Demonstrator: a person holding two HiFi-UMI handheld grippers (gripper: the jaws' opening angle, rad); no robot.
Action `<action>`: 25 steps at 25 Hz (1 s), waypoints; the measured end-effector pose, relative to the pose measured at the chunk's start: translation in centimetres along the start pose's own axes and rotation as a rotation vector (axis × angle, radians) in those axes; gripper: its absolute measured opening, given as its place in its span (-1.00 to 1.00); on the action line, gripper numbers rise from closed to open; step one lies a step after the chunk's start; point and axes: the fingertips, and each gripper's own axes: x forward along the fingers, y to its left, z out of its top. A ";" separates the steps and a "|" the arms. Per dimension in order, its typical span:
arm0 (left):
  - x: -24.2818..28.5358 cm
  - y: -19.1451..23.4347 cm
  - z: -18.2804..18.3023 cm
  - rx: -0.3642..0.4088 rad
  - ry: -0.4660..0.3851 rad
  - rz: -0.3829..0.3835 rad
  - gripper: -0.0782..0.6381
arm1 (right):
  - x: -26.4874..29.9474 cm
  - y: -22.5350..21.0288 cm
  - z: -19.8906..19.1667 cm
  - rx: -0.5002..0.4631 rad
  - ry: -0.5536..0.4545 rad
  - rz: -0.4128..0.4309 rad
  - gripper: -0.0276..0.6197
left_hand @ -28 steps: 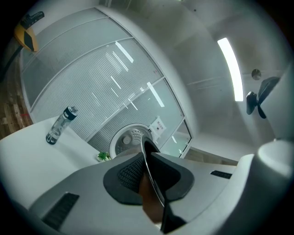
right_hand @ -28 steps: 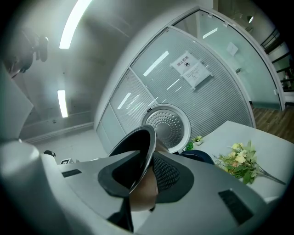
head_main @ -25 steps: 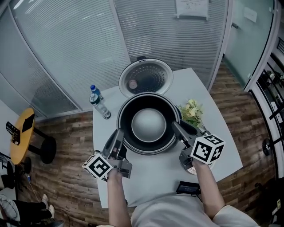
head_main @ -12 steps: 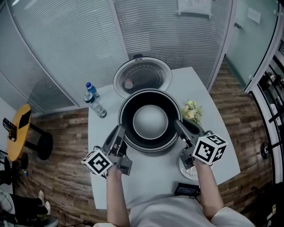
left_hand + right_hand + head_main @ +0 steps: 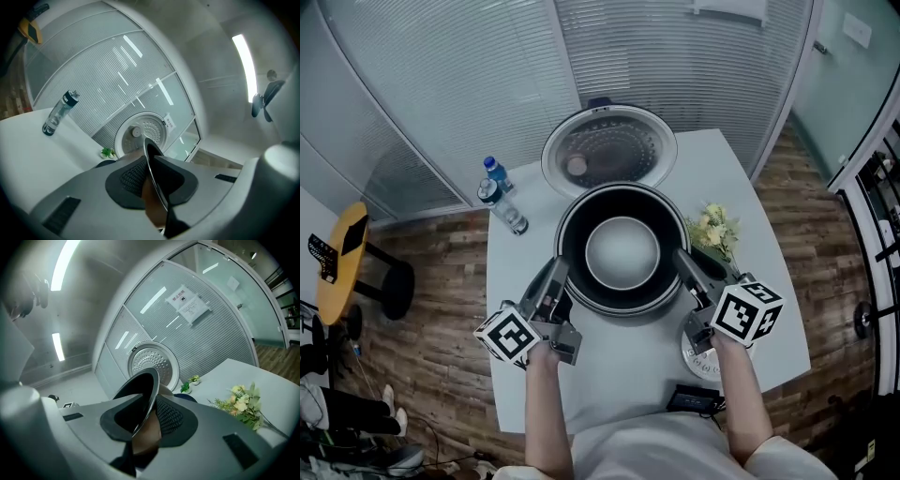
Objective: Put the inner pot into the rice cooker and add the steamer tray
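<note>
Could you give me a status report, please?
Left hand-held gripper, right hand-held gripper shut on inner pot rim. Pot before open cooker lid. Nothing seen blocking.

No word or number can be read anywhere. A white notice (image 5: 186, 303) on the glass wall (image 5: 225, 338) bears a heading, a small dark box and lines of print, all too small to make out. In the head view the same notice is cut off by the top edge, and its print is no clearer there. The left gripper (image 5: 557, 274) and the right gripper (image 5: 684, 262) each carry a cube with black-and-white square markers, which are patterns only, with no letters or digits.
</note>
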 end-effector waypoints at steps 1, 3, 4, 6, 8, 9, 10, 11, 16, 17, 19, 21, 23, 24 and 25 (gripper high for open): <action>0.1 0.1 -0.1 -0.005 0.001 -0.001 -0.65 | 0.1 -0.2 -0.1 0.003 0.003 -0.002 -0.62; 0.4 0.6 -0.3 0.000 0.011 0.011 -0.65 | 0.3 -0.6 -0.3 0.007 0.010 -0.008 -0.63; 0.5 0.8 -0.5 0.001 0.016 0.017 -0.65 | 0.4 -0.8 -0.4 0.008 0.014 -0.011 -0.63; 0.7 1.2 -0.8 -0.002 0.026 0.024 -0.65 | 0.5 -1.2 -0.7 0.010 0.026 -0.019 -0.63; 1.0 1.5 -1.2 -0.007 0.037 0.030 -0.65 | 0.6 -1.7 -0.9 0.013 0.038 -0.031 -0.63; 1.2 1.7 -1.4 -0.014 0.041 0.030 -0.65 | 0.7 -1.9 -1.0 0.015 0.042 -0.036 -0.62; 1.4 1.8 -1.6 -0.027 0.041 0.026 -0.65 | 0.8 -2.1 -1.1 0.018 0.046 -0.039 -0.63; 1.6 1.9 -1.7 -0.040 0.041 0.020 -0.65 | 0.9 -2.3 -1.1 0.021 0.050 -0.041 -0.63; 2.0 3.0 -2.3 -0.008 0.080 0.062 -0.65 | 1.3 -3.2 -1.8 0.028 0.073 -0.055 -0.62; 2.1 3.3 -2.5 -0.002 0.087 0.069 -0.65 | 1.4 -3.3 -2.1 0.029 0.079 -0.058 -0.62; 2.2 3.8 -2.8 -0.001 0.100 0.077 -0.65 | 1.6 -3.7 -2.4 0.029 0.090 -0.065 -0.62; 2.5 4.2 -3.2 0.001 0.117 0.088 -0.64 | 1.9 -4.1 -2.6 0.026 0.101 -0.072 -0.62; 2.8 4.6 -3.4 0.014 0.137 0.104 -0.64 | 2.1 -4.4 -2.7 0.024 0.112 -0.078 -0.62; 2.9 4.8 -3.6 0.024 0.148 0.116 -0.64 | 2.2 -4.5 -2.8 0.023 0.118 -0.078 -0.62; 2.9 5.1 -3.7 0.037 0.159 0.128 -0.63 | 2.4 -4.6 -2.9 0.023 0.123 -0.079 -0.62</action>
